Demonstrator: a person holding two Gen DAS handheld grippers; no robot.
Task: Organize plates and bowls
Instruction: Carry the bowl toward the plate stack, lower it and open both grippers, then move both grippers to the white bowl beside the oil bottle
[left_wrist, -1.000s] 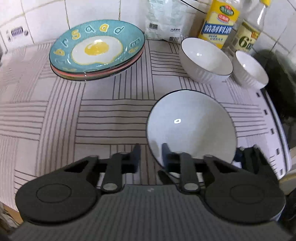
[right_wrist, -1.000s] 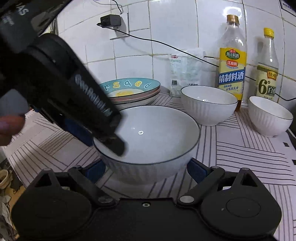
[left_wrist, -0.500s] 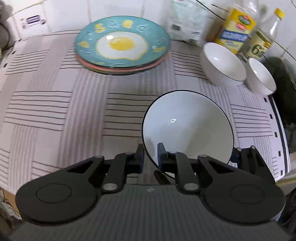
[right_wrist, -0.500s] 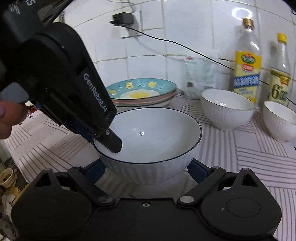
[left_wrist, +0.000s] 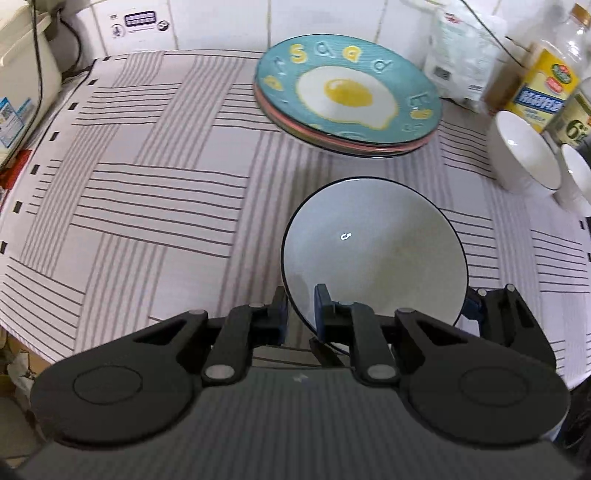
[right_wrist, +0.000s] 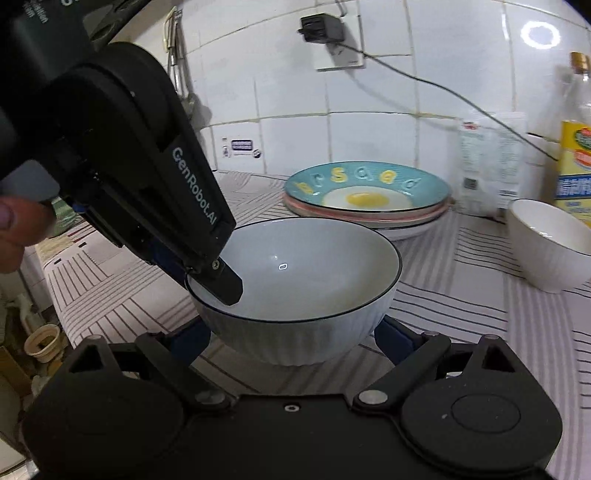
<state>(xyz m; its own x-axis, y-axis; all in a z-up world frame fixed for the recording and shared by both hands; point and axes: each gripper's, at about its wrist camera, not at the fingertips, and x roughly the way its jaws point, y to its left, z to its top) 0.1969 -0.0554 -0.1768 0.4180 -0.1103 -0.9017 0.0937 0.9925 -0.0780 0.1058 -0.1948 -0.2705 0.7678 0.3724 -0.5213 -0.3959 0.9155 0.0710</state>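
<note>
A large white bowl with a dark rim (left_wrist: 373, 251) is held above the striped cloth. My left gripper (left_wrist: 300, 312) is shut on its near rim, one finger inside, one outside. In the right wrist view the same bowl (right_wrist: 295, 288) sits between the wide-open fingers of my right gripper (right_wrist: 291, 339), which cradles its sides; the left gripper (right_wrist: 214, 273) clamps the rim there. A stack of plates with a teal fried-egg plate on top (left_wrist: 347, 92) stands behind. Two smaller white bowls (left_wrist: 524, 155) stand at the right.
Two bottles (left_wrist: 546, 85) and a white bag (left_wrist: 458, 62) line the tiled wall at the back right. A white appliance (left_wrist: 18, 81) stands at the far left. The striped cloth (left_wrist: 147, 184) covers the counter; its edge runs along the left.
Both grippers have carried the large bowl leftward; the plates and small bowls have shifted right in both views. The left gripper closed tighter on the rim.
</note>
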